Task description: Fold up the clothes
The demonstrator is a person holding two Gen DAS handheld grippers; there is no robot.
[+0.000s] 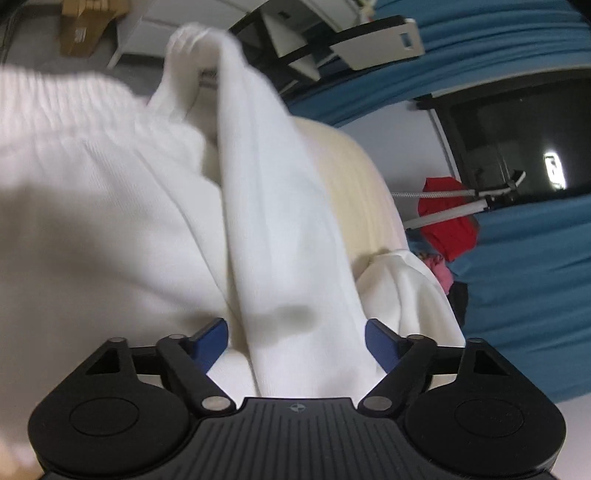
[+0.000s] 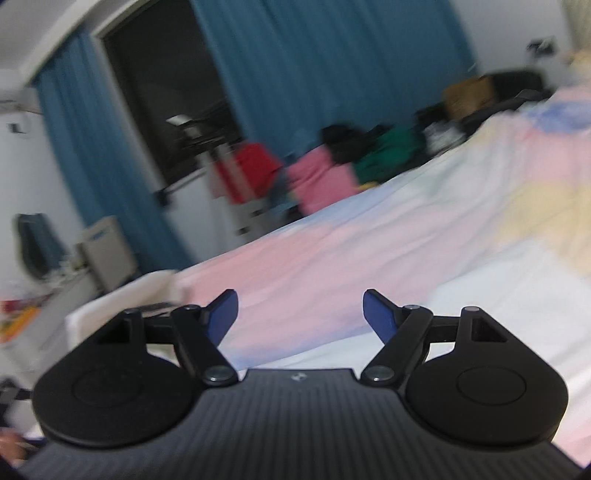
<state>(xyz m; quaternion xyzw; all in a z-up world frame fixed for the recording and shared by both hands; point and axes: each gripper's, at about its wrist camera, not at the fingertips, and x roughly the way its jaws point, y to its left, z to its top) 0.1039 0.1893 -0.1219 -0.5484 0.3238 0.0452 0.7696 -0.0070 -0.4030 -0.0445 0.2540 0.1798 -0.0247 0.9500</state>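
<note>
My left tongs [image 1: 297,341] stand apart, white garment [image 1: 266,221] draped between them toward 12 o'clock. My right tongs [image 2: 300,315] stand apart, empty, above the bed [image 2: 406,236].

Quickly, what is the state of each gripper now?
Left gripper: open, white garment lies between its fingers, not clamped.
Right gripper: open, holding nothing.

I am operating in a home bedroom. A bed [image 2: 424,229] with a pastel patchwork cover fills the right wrist view. Loose clothes [image 2: 354,162] (pink, green, black, red) are piled along its far edge. Blue curtains [image 2: 314,62] flank a dark window [image 2: 162,92]; a cardboard box [image 1: 79,27] stands by the wall.
</note>
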